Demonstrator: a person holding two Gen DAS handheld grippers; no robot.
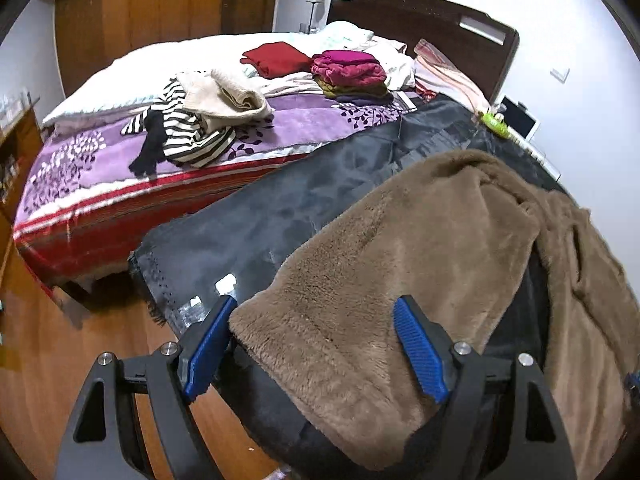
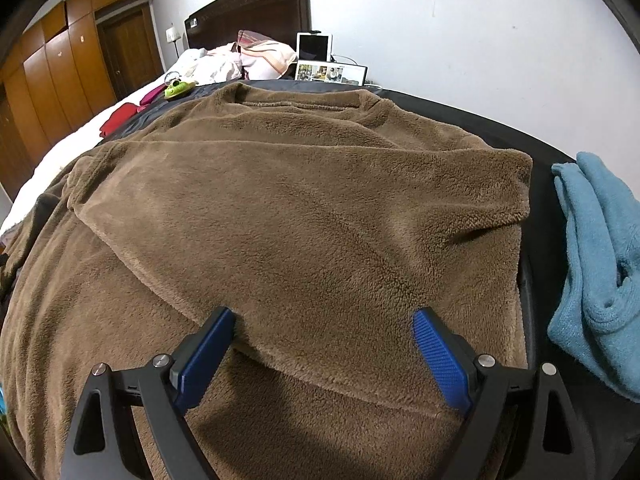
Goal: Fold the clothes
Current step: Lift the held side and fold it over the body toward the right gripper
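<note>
A brown fleece garment point(image 2: 304, 216) lies spread on a dark blanket point(image 1: 304, 200) at the near side of the bed, with one sleeve folded across its body. In the left wrist view the garment point(image 1: 400, 264) hangs toward the blanket's edge. My left gripper point(image 1: 316, 312) is open, its blue pads either side of the garment's lower edge. My right gripper point(image 2: 324, 324) is open too, straddling a fold of the fleece. Whether either touches the cloth is unclear.
A striped and cream heap point(image 1: 200, 120), a red garment point(image 1: 276, 58) and a folded stack point(image 1: 352, 76) lie on the purple bedspread point(image 1: 92, 164). A blue garment point(image 2: 600, 264) lies at the right. A green toy point(image 2: 178, 89), pillows, headboard, wardrobe point(image 2: 60, 80) and wooden floor point(image 1: 116, 336) surround the bed.
</note>
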